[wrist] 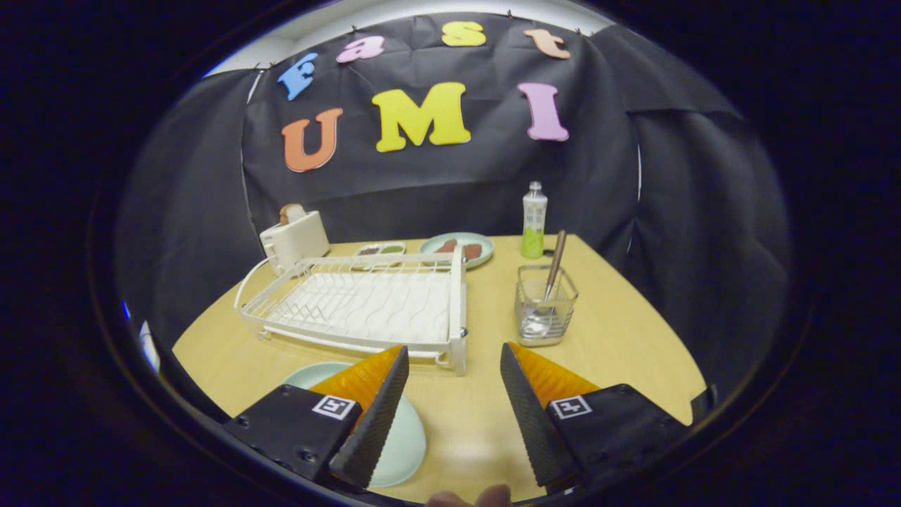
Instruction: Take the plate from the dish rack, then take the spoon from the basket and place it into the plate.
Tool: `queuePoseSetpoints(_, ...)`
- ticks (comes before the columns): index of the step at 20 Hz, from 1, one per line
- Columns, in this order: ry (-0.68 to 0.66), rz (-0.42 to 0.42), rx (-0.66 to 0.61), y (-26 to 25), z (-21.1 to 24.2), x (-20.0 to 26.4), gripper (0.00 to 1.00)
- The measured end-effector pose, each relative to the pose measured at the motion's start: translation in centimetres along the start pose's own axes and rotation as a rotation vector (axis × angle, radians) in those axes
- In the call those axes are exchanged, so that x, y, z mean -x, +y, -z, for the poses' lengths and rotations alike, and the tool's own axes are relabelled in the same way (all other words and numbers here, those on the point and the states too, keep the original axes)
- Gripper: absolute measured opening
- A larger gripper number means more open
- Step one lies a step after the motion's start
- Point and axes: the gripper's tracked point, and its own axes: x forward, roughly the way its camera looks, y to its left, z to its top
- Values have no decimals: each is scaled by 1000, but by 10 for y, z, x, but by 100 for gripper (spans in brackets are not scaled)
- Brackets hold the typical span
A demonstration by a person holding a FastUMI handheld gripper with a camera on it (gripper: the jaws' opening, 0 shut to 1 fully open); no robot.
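Plate (412,440), pale mint and round, lay flat on counter (633,338) under left finger of gripper (454,366), just before empty white rack (366,306). Spoon (551,282) stood bowl-down in clear basket (545,304), brown handle leaning up and away. Gripper gaped wide, held nothing. Yellow wood counter, black cloth walls behind.

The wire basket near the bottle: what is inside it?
Inside the basket stands one spoon, bowl down, handle leaning out above the rim. Nothing else shows through the wires. The open gripper is well short of it.
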Motion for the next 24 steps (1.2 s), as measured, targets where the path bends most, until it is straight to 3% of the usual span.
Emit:
queuePoseSetpoints(2, -98, 42, 19, -16, -12, 13, 100)
queuePoseSetpoints(7, -180, 80, -63, -62, -35, 7, 100)
queuePoseSetpoints(12, -173, 113, -87, -103, -53, -41, 100)
queuePoseSetpoints(18, -112, 77, -79, -117, -75, -110, 100)
queuePoseSetpoints(24, -58, 107, -128, -137, -89, -169, 100)
